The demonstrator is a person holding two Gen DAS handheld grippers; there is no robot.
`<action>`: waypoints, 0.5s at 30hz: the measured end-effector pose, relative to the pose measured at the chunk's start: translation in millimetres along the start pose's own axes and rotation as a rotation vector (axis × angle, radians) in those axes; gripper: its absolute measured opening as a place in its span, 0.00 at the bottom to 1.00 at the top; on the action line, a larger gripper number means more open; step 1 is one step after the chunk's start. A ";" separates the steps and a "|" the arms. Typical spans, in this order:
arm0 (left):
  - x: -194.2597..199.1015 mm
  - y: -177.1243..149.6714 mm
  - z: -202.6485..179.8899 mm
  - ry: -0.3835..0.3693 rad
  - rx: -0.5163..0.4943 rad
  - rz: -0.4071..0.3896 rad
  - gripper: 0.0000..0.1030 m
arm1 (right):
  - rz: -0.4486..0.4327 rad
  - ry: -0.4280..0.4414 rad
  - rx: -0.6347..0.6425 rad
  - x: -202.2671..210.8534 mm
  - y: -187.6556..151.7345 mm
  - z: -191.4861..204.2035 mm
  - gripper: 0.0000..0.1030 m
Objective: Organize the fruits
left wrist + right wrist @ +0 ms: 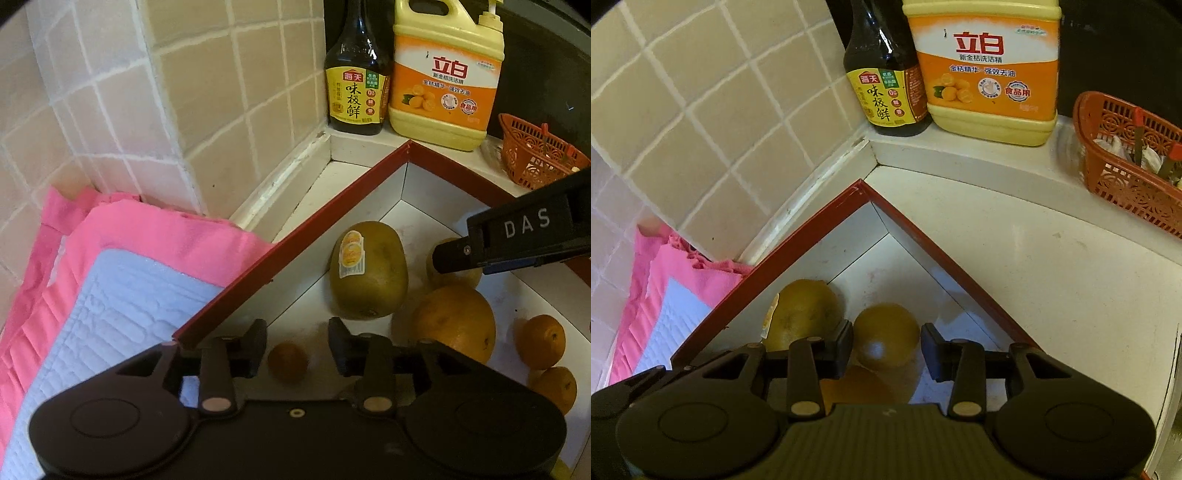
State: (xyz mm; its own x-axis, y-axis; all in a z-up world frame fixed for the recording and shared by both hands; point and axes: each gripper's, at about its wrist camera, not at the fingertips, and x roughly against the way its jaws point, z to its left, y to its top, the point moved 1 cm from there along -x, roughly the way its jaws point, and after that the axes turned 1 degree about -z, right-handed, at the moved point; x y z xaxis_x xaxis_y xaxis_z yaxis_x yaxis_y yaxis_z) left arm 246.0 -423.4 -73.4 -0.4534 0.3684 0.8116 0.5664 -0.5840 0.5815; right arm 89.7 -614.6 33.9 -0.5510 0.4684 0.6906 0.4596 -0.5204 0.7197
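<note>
The left gripper [298, 347] sits low in the centre of its own view, over a shallow box [332, 206] with a red rim and a white inside. Its jaws stand apart. A small orange fruit [287, 360], about kumquat-sized, lies on the box floor in the gap, nearer the finger on the left of the frame. Neither pad appears to press on it.

Just above the gap, a kiwi [369, 271] with two oval stickers rests near the box's left wall. To its lower right lies a large orange [456, 321]. Two small tangerines [541, 341] sit one below the other at the right edge of the frame.

The right gripper [886, 343] is also inside the box, in the lower middle of its own view. Its jaws are clamped on a round yellow-orange citrus fruit [886, 338], which fills the gap with a pad against each side. The kiwi lies just left of this fruit. Part of the large orange shows below it, behind the fingers. In the left wrist view, one finger of the right gripper reaches in from the right edge over the same yellow-orange fruit.

The box stands on a white counter [1034, 277] in a tiled corner. A soy sauce bottle [356, 85] and a yellow dish detergent jug [447, 85] stand side by side at the top. A red plastic basket [532, 155] is at the upper right, and a pink cloth [110, 240] lies at the left.
</note>
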 end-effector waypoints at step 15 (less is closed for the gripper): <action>121.8 -23.2 16.4 -0.053 0.070 -0.169 0.76 | -0.296 0.009 -0.160 158.2 -17.0 -56.5 0.72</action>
State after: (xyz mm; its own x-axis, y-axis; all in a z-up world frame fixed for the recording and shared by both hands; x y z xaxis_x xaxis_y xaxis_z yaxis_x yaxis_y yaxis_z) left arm 189.0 -353.1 12.8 -0.5108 0.4957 0.7024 0.5320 -0.4596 0.7112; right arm -44.6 -572.0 126.9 -0.6508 0.6098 0.4523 0.1642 -0.4686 0.8680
